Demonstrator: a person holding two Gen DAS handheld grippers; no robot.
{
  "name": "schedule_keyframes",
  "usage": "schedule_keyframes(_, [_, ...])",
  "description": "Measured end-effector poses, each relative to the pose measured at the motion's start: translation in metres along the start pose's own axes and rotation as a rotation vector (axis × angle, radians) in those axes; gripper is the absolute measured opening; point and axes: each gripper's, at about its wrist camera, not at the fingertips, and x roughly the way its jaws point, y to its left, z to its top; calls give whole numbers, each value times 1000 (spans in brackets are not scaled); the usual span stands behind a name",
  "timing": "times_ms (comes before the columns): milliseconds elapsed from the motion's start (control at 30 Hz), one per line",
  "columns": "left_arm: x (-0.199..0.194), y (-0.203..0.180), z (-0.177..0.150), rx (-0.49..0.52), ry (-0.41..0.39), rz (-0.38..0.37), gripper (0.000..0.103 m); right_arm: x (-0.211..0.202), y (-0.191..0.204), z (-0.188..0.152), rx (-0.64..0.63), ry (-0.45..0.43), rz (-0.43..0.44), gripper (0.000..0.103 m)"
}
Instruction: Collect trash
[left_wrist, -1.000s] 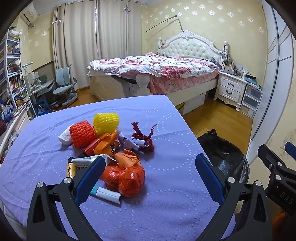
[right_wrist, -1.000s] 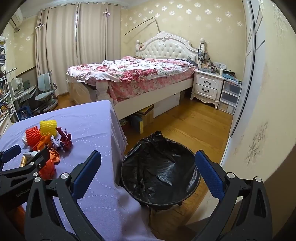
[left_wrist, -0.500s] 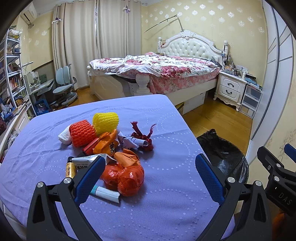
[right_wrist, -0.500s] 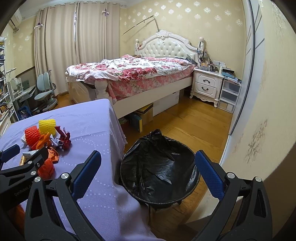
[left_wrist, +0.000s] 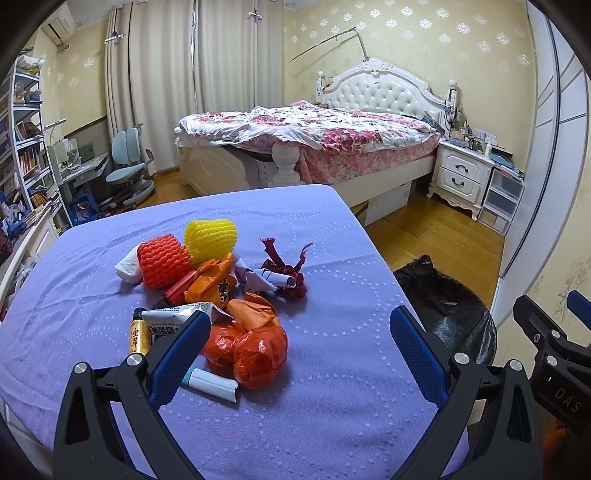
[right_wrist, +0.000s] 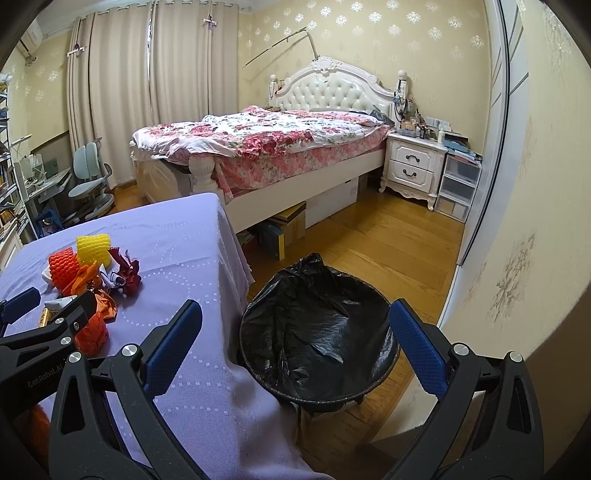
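A heap of trash lies on the purple tablecloth (left_wrist: 332, 406): a yellow foam net (left_wrist: 210, 240), an orange foam net (left_wrist: 162, 260), crumpled orange-red wrappers (left_wrist: 251, 350), a dark red ribbon scrap (left_wrist: 284, 273), a small gold bottle (left_wrist: 138, 334) and a white tube (left_wrist: 210, 384). My left gripper (left_wrist: 295, 350) hovers open just short of the heap, nothing between its blue pads. My right gripper (right_wrist: 295, 347) is open above the black-lined trash bin (right_wrist: 317, 328), which stands on the floor right of the table.
Beyond the table stand a bed (left_wrist: 314, 136) with a floral cover, a white nightstand (left_wrist: 461, 173), a desk chair (left_wrist: 127, 166) and bookshelves (left_wrist: 26, 147) at left. Wooden floor (right_wrist: 388, 240) lies open around the bin. A wall (right_wrist: 517, 184) is close on the right.
Both views have shifted only slightly; the heap and bin stay where they were, and both grippers remain open.
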Motion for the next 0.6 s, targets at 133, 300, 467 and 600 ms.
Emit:
schedule_keyframes(133, [0,1,1,-1,1,-1,98,0,0,2,1,2,0,99])
schedule_keyframes(300, [0,1,1,-2,3,-2,98,0,0,2,1,3,0,99])
schedule_keyframes(467, [2,0,-1,0,3,-2,98,1,0,2,1,4,-1,99])
schedule_keyframes(600, [2,0,0,-1,3,-3,98,1,0,2,1,4,0,99])
